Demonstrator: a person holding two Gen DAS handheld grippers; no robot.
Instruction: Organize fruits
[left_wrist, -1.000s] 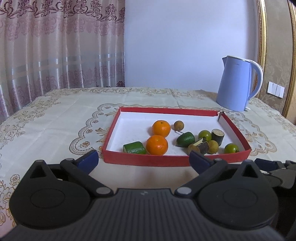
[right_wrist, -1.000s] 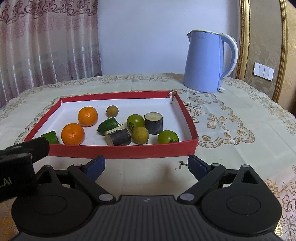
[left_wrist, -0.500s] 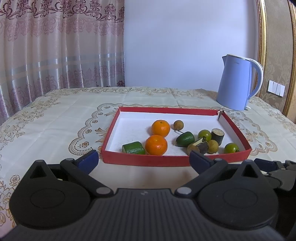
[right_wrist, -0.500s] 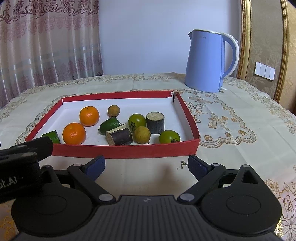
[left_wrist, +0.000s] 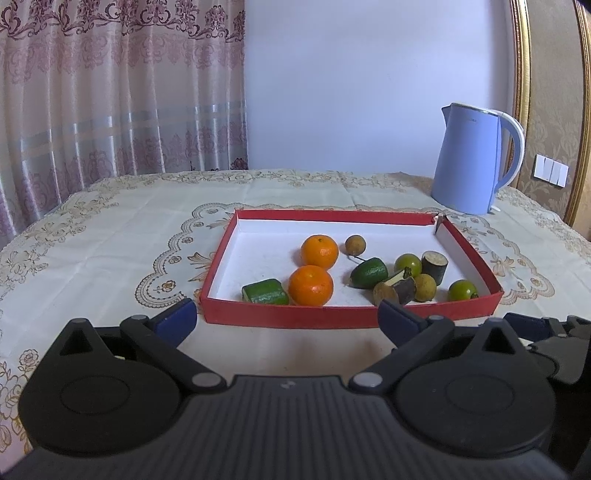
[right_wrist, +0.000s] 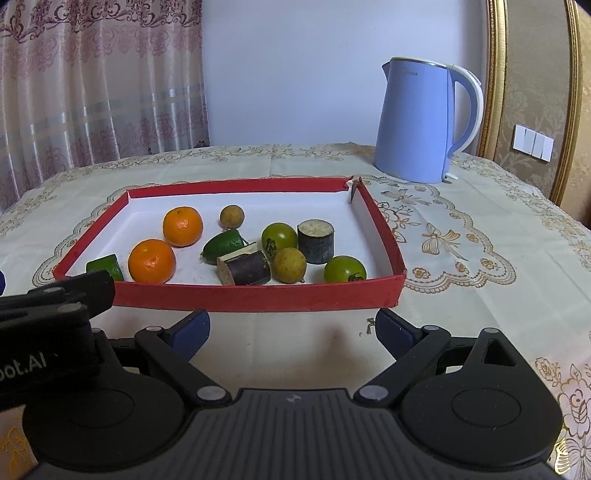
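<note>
A red-walled tray with a white floor holds two oranges, several green fruits, brownish longans and two dark cane pieces. My left gripper hangs open before the tray's near wall, nothing between its blue pads. To its right my right gripper is open too, just short of the same wall. In the right wrist view the left gripper's body hides the tray's near left corner.
A light blue electric kettle stands on the embroidered tablecloth behind the tray's far right corner. Curtains hang at the back left, a wall with switches at the right.
Both wrist views have drawn back and risen slightly, so the tray looks a little smaller and farther. The fruits have not moved and both grippers stay open.
</note>
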